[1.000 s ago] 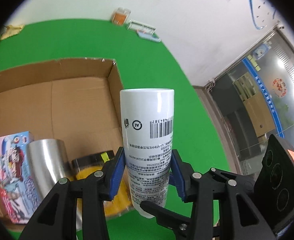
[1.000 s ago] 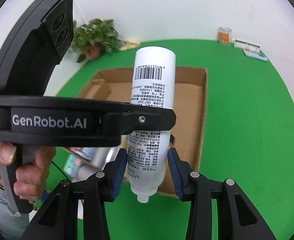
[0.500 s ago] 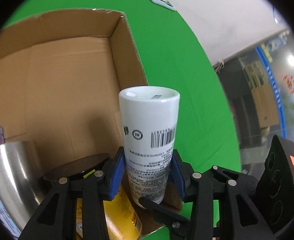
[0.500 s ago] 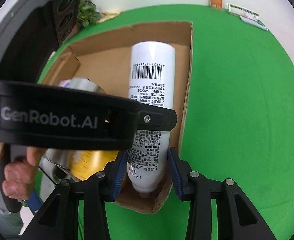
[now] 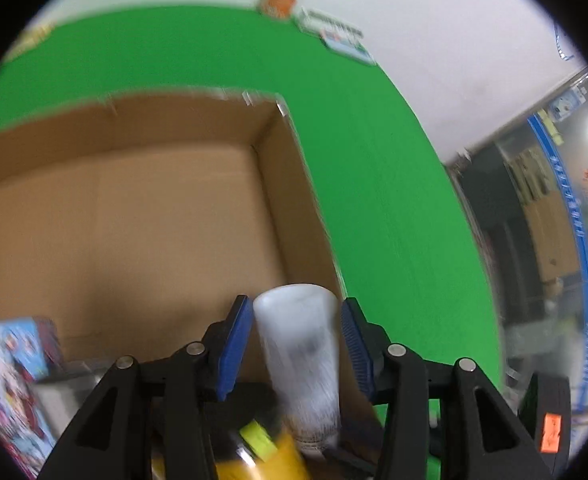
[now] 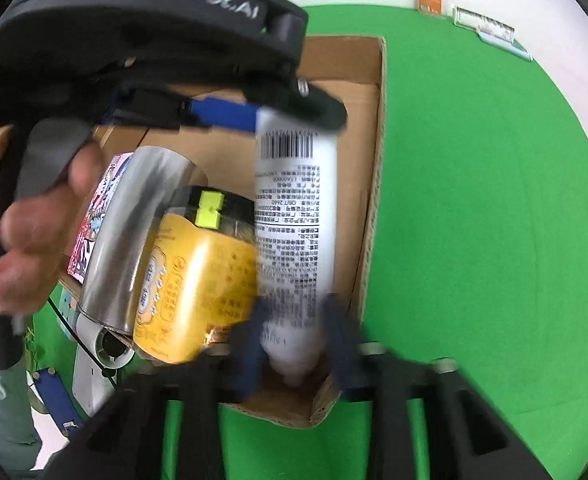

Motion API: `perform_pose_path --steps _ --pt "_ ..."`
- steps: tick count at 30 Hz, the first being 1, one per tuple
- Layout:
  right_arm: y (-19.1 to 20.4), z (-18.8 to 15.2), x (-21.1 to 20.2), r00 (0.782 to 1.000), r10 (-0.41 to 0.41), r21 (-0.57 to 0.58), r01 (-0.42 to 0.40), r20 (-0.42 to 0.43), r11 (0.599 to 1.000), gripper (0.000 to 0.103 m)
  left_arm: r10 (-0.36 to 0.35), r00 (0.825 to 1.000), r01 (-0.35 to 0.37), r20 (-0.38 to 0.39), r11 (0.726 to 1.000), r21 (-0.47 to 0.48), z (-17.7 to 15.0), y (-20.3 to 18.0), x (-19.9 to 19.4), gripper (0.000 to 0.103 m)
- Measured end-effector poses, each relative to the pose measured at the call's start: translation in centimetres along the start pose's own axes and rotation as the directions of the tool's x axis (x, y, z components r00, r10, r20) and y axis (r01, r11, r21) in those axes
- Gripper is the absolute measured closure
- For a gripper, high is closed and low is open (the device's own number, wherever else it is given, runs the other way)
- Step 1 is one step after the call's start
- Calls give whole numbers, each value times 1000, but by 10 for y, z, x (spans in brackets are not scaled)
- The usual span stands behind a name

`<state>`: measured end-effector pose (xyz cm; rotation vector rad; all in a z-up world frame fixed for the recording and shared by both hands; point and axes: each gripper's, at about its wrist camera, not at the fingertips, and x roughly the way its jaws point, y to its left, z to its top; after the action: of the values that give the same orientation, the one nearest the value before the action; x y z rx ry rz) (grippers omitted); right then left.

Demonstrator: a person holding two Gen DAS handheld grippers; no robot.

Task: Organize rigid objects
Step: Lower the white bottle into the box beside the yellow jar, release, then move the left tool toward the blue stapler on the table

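Cardboard forms the open box [image 5: 142, 208] on the green surface [image 6: 474, 200]. A yellow jar [image 6: 198, 280] with a black lid, a steel cup [image 6: 134, 236] and a colourful carton [image 5: 2, 376] are packed along its near side. The white bottle [image 6: 294, 220] is stood upside down in the right near corner. It is flanked loosely by the left gripper [image 5: 298, 344], pads apart. The right gripper [image 6: 294, 352] has just been closing around its neck; contact cannot be told through blur.

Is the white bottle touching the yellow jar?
Cannot tell. In the right wrist view the bottle runs right along the jar with no gap showing, but the edge is blurred and it may only overlap it.
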<state>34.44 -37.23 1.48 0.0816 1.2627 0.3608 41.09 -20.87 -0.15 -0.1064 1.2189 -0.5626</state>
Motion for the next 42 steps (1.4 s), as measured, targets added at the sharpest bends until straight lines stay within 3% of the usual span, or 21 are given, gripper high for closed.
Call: perform_pose_path --steps 2,3,5,10,13,17,19,22,25,32,35,36,37,39,42 --pt "-1 -2 3 1000 -18 -9 18 4 1000 91 -7 1000 7 5 1000 18 1 1 6 59" --pt "-1 -2 3 1000 -11 -1 11 7 1000 92 -27 999 28 -29 999 29 1 0 14 59" --pt "2 -2 3 1000 -13 4 13 15 1000 92 -20 996 24 -83 999 47 2 -3 29 70" --pt "11 -6 3 999 -25 -14 26 25 1000 88 28 990 -16 -135 995 94 2 -7 50 70" --pt "11 -14 4 999 -28 -27 29 33 999 87 4 989 9 -148 996 84 6 -2 49 71" --pt "18 -21 5 999 -10 -32 12 49 999 80 1 999 3 -53 998 62 22 10 36 71" --pt "22 -24 5 998 -6 -40 9 56 999 76 -12 999 14 -42 998 64 27 11 40 71" --pt "25 -26 5 998 -11 -48 14 66 999 76 11 995 -2 -94 996 90 26 8 56 71" --pt "26 -28 4 998 2 -46 1 69 999 76 -27 989 43 -149 993 109 22 7 62 80" --pt "20 -31 -4 995 29 -64 -22 99 998 69 67 986 -41 -155 985 165 17 2 47 80" --pt "21 -35 -13 990 25 -69 -16 137 998 58 85 987 -59 -136 981 186 15 -2 42 78" --pt "23 -36 -18 988 18 -70 -7 154 998 37 76 988 -50 -136 982 185 12 -4 39 78" --pt "26 -39 -25 982 20 -74 -6 188 997 30 55 990 -32 -127 984 176 10 -4 32 78" --pt "36 -50 -44 958 -38 -80 64 285 995 3 59 997 -48 -52 982 184 3 -7 9 77" --pt "56 -77 -62 897 -129 -59 169 423 984 1 65 989 -95 129 967 235 -19 -10 -48 70"
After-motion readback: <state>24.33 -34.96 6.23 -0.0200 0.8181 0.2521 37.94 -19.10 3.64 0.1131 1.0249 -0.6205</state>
